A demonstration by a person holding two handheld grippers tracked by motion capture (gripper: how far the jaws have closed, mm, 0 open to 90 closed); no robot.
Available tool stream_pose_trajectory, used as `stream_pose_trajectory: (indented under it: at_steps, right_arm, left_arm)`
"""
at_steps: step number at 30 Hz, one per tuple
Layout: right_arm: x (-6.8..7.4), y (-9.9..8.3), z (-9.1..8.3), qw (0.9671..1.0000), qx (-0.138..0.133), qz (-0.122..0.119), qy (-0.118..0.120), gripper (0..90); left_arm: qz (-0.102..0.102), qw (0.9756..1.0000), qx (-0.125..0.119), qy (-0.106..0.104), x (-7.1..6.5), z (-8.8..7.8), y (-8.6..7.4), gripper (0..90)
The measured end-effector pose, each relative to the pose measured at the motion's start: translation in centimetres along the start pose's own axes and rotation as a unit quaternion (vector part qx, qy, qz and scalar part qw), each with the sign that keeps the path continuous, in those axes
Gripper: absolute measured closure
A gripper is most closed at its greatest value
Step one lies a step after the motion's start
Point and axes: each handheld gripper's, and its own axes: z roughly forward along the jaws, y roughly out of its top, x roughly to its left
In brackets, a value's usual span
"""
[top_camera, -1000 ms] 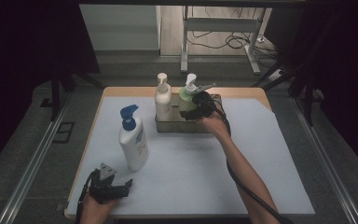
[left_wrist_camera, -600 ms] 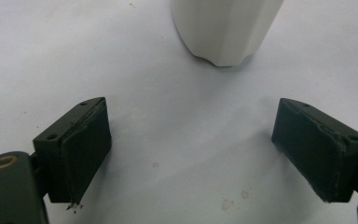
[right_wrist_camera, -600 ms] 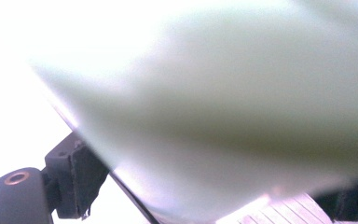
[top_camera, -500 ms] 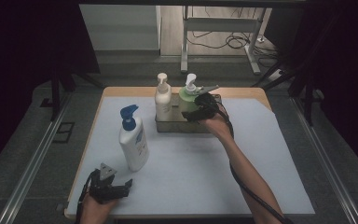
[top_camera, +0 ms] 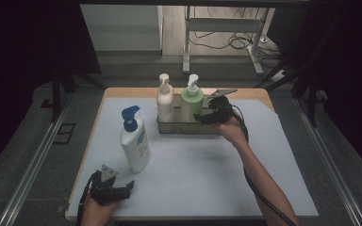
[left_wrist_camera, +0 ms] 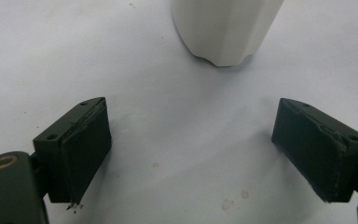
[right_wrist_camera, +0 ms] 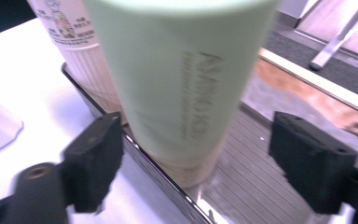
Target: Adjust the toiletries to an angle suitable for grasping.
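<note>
High view: three pump bottles on your table [top_camera: 283, 165], and one metal tray [top_camera: 169, 128] to take as the landmark. Two bottles stand upright inside the tray: a cream bottle [top_camera: 164, 101] at its left end and a green bottle [top_camera: 192, 102] just beside it, near the middle. The tray's right part is bare. The third, a white bottle [top_camera: 135, 141] with a blue pump, stands upright on the table in front of the tray and to its left, well apart from it.

Two grippers, one in each hand. Your right gripper [top_camera: 206, 114] sits at the tray's front right, just beside the green bottle. Right gripper view: the green bottle [right_wrist_camera: 182, 79] stands between the jaws, which have just been closing but are open, with a gap showing between each pad and the bottle. Nothing is held. The cream bottle [right_wrist_camera: 81, 51] is behind and to the left in that view, with the tray [right_wrist_camera: 242, 154] floor running off to the right.

Your left gripper [top_camera: 121, 189] rests near the table's front edge, well in front of the tray. Left gripper view: jaws wide apart over bare table, holding nothing; the white bottle [left_wrist_camera: 223, 28] base stands ahead of them, clear of both pads.
</note>
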Motion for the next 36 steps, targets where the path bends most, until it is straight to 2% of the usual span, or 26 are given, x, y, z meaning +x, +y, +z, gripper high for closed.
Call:
stream_pose_trajectory:
  at_steps: [5,7,10,13,18,20,30,36]
  right_arm:
    - [-0.9,-0.5,-0.9,0.9998,0.004,0.017,0.001,43.7]
    - [-1.1,-0.6,-1.0,0.9997,0.012,0.018,-0.012,53.1]
    - [-1.4,-0.8,-0.9,0.9992,0.025,0.017,-0.028,61.1]
    - [-1.8,-1.0,-0.5,0.9986,0.026,0.032,-0.034,70.6]
    - [-2.3,-1.2,0.5,0.9977,0.034,0.038,-0.045,83.9]
    - [-2.5,-1.2,1.0,0.9974,0.036,0.045,-0.042,88.9]
    - [-2.6,-0.8,3.1,0.9966,0.048,0.05,-0.044,89.6]
    - [-2.6,-0.7,4.2,0.9962,0.054,0.061,-0.031,89.6]
  left_arm:
    - [0.0,1.0,0.0,0.0,0.0,0.0,0.0,11.3]
    - [0.0,1.0,0.0,0.0,0.0,0.0,0.0,11.3]
    - [0.0,1.0,0.0,0.0,0.0,0.0,0.0,11.3]
    - [0.0,1.0,0.0,0.0,0.0,0.0,0.0,11.3]
    - [0.001,1.0,0.0,0.0,0.0,0.0,0.0,11.3]
    - [0.001,1.0,0.001,0.0,0.0,0.0,0.0,11.3]
    - [0.0,1.0,0.0,0.0,0.0,0.0,0.0,11.3]
    - [0.0,1.0,0.0,0.0,0.0,0.0,0.0,11.3]
